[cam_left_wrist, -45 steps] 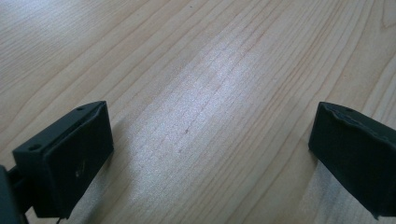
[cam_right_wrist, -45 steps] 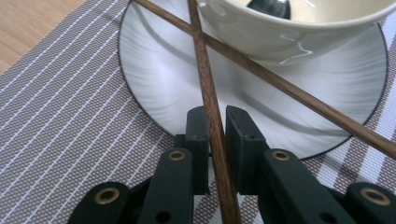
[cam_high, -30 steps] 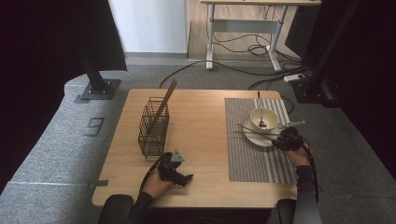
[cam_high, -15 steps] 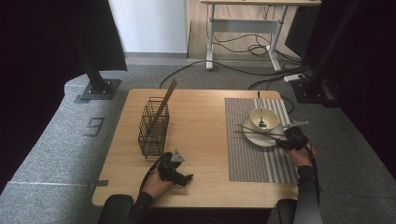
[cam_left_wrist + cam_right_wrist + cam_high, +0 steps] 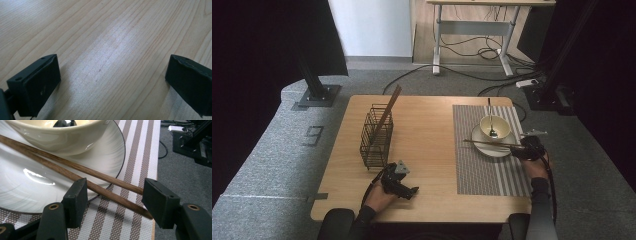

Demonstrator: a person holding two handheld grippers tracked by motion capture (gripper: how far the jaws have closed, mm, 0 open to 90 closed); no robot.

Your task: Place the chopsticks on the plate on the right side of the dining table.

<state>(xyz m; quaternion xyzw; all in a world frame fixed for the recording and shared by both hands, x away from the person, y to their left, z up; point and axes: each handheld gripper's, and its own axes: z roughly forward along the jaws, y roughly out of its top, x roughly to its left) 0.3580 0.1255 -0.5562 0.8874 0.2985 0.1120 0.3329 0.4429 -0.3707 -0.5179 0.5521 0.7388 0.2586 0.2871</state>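
**Chopsticks let go across the plate**

Wooden table (image 5: 427, 125) with a striped placemat (image 5: 477, 170) at its right, grey floor around. High view: we see the right gripper (image 5: 526, 149) at the near-right rim of the plate (image 5: 482, 148), with the chopsticks (image 5: 489, 143) running left from it across the plate, in front of the bowl (image 5: 494, 127). Left gripper (image 5: 399, 181) rests on bare wood, just below the wire basket (image 5: 376, 135).

Left gripper view: jaws wide apart, nothing between them, only tabletop.

Right gripper view: jaws have just been opening; chopsticks (image 5: 82, 173) pass between them, pads seemingly clear. The release looks done, something the high view can't resolve.

Next move, we judge: back the right gripper off without nudging the sticks.
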